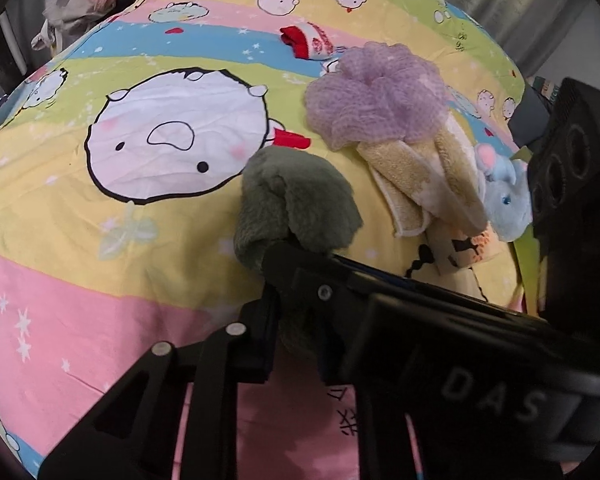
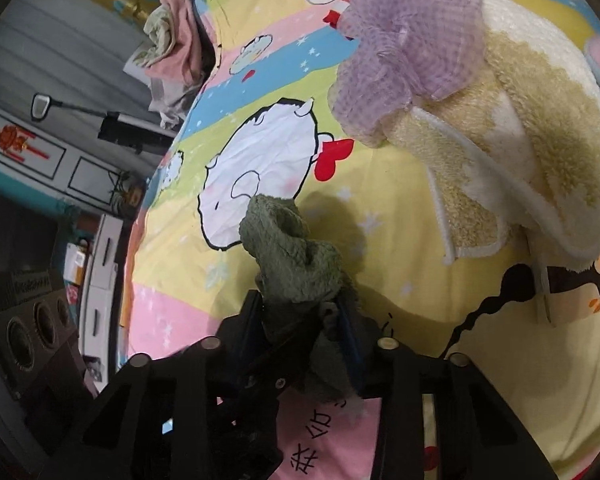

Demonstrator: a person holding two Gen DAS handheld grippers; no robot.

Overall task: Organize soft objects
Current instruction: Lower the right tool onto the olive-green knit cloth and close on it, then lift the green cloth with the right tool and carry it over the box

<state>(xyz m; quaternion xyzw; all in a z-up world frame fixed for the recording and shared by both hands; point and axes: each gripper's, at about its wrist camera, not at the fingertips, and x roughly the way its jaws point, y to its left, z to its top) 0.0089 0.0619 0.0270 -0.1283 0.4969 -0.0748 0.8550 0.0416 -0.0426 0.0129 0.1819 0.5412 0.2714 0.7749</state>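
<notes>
Bedsheet (image 1: 80, 208) with cartoon print fills both views. On it, at the right, lies a folded yellow towel (image 1: 424, 184) with a purple loofah (image 1: 376, 96) on its far end. A green cloth (image 1: 292, 204), bunched near the front edge, is pinched by both claws: left gripper (image 1: 296, 320) clamped tight on one end, right gripper (image 2: 304, 332) closed on another fold. Risk: pulling apart could slip the plush from one claw, since each bite looks shallow.
</notes>
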